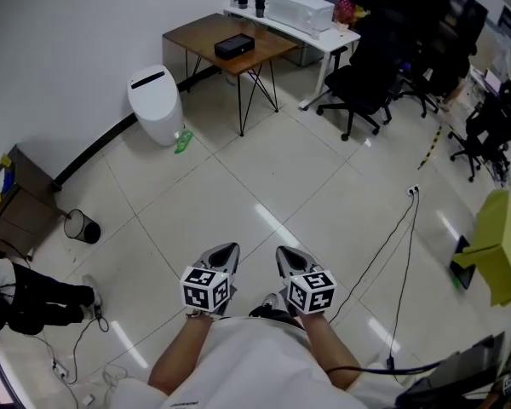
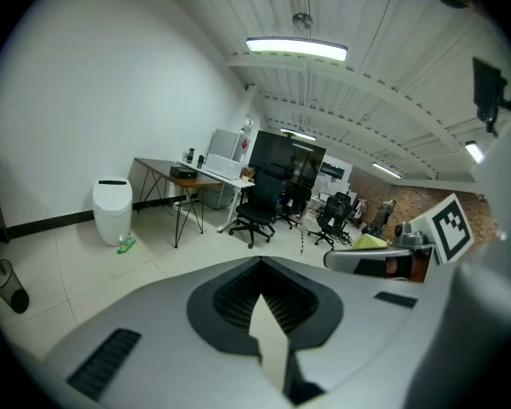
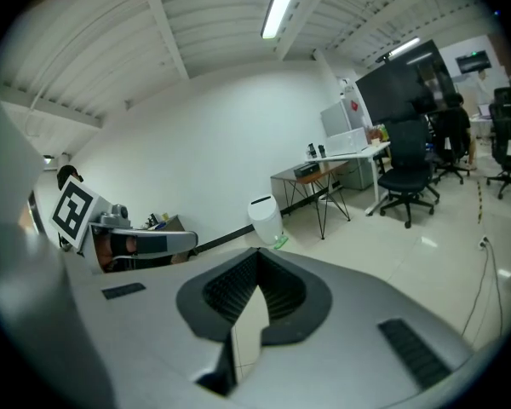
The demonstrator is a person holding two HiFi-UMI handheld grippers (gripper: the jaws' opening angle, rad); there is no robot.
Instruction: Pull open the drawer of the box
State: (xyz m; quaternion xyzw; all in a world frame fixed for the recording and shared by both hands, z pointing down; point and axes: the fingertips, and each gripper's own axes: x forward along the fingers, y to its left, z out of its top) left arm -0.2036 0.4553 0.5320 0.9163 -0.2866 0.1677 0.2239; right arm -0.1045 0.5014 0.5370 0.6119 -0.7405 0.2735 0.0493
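Observation:
The box [image 1: 234, 45] is a small black case that lies on a brown wooden table [image 1: 206, 34] far across the room. It also shows as a small dark shape on that table in the left gripper view [image 2: 183, 172] and in the right gripper view [image 3: 305, 170]. I cannot make out its drawer at this distance. My left gripper [image 1: 227, 249] and right gripper [image 1: 283, 251] are held side by side close to the body, over the tiled floor. Both point toward the table, shut with nothing in them. The left gripper [image 2: 260, 262] and the right gripper [image 3: 255, 254] each show jaw tips that meet.
A white bin [image 1: 156, 102] and a green bottle [image 1: 182, 142] stand left of the table. Behind it is a white desk [image 1: 324, 31] with a white appliance [image 1: 300, 9]. Black office chairs [image 1: 366, 75] stand to the right. A cable [image 1: 404, 228] crosses the floor, and a small black wastebasket [image 1: 83, 226] sits at the left.

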